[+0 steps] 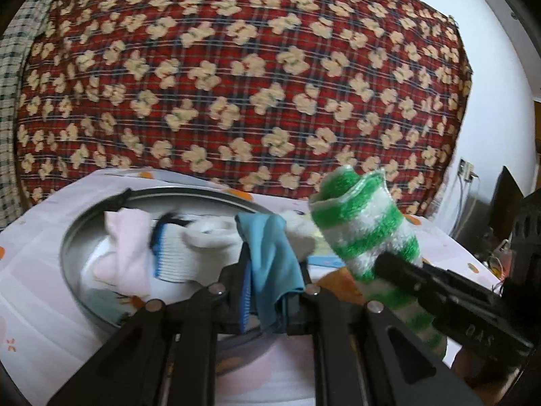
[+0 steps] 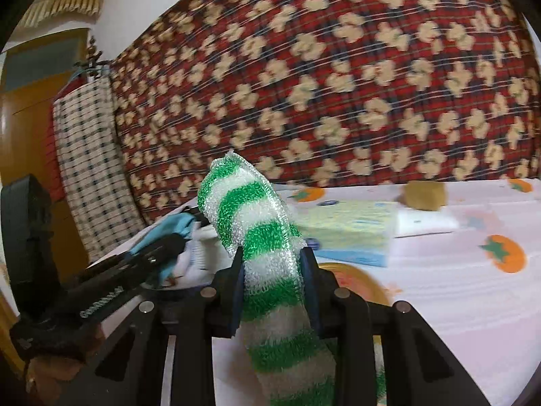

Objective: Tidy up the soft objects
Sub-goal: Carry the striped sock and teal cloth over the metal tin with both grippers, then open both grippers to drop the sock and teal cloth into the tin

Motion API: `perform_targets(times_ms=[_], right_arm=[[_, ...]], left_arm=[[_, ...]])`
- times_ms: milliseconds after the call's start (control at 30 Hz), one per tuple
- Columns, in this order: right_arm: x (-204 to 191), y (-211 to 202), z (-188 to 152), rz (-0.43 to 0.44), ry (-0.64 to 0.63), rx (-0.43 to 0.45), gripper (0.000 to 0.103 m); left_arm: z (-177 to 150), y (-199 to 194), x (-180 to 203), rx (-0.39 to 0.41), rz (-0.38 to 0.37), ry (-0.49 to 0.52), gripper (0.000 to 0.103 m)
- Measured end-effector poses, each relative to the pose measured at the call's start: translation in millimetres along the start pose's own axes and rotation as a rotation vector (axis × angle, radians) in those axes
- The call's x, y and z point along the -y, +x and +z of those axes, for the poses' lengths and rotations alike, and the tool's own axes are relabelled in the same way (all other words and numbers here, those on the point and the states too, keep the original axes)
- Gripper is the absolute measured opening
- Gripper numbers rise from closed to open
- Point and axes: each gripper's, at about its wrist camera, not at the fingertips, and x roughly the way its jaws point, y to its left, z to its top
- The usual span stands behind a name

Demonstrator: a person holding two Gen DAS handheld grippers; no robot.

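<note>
1. A fuzzy sock with green and white stripes (image 2: 267,237) was clamped by the right gripper (image 2: 272,287); its open cuff stood upward above the jaws and its foot hung down below them, cut off by the lower edge of the right wrist view.
2. A thin, smooth blue cloth (image 1: 274,264) was pinched by the left gripper (image 1: 270,287), draped in soft folds between the black fingers, over the near rim of a round metal basin (image 1: 71,270).
3. Inside the basin a pale pink sock (image 1: 126,253), a ribbed white sock with a blue edge (image 1: 175,257) and a fluffy white piece (image 1: 213,237) were seen; the last one was blurred and could not be named exactly.
4. On the white tablecloth with orange fruit print (image 2: 473,287), a flat yellow and blue cloth (image 2: 351,233) and a brown block (image 2: 424,196) were lying near each other, both unsharp.
5. A red checked blanket with beige flowers (image 1: 236,84) filled the background.
</note>
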Motion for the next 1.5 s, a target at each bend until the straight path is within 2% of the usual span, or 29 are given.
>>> perform_targets(times_ms=[200, 300, 567, 967, 1200, 1300, 1400, 1467, 1500], right_arm=[[-31.2, 25.6, 8.9, 0.041, -0.036, -0.004, 0.033], [-41.5, 46.4, 15.4, 0.050, -0.033, -0.015, 0.033], [-51.5, 96.8, 23.6, 0.022, -0.018, -0.055, 0.033], [-53.2, 123.5, 29.2, 0.003, -0.029, -0.090, 0.033], [-52.2, 162.5, 41.9, 0.015, 0.018, -0.176, 0.035], [-51.8, 183.9, 46.4, 0.059, 0.035, -0.247, 0.036], [-51.1, 193.2, 48.2, 0.095, 0.035, -0.282, 0.042], [-51.1, 190.3, 47.4, 0.125, 0.042, -0.271, 0.062], [-52.2, 188.4, 47.1, 0.132, 0.040, -0.262, 0.068]], left_arm=[[6.9, 1.2, -28.1, 0.005, 0.105, -0.032, 0.011], [7.7, 4.9, -39.4, 0.002, 0.192, -0.028, 0.011], [10.4, 33.2, -70.3, -0.076, 0.321, -0.091, 0.011], [14.3, 67.6, -83.4, -0.177, 0.403, -0.117, 0.011], [15.9, 72.1, -85.9, -0.186, 0.440, -0.113, 0.011], [16.2, 75.0, -85.2, -0.195, 0.452, -0.104, 0.012], [16.9, 76.8, -84.2, -0.194, 0.461, -0.101, 0.016], [17.6, 77.5, -83.8, -0.192, 0.467, -0.101, 0.023], [17.6, 78.2, -83.3, -0.193, 0.472, -0.099, 0.026]])
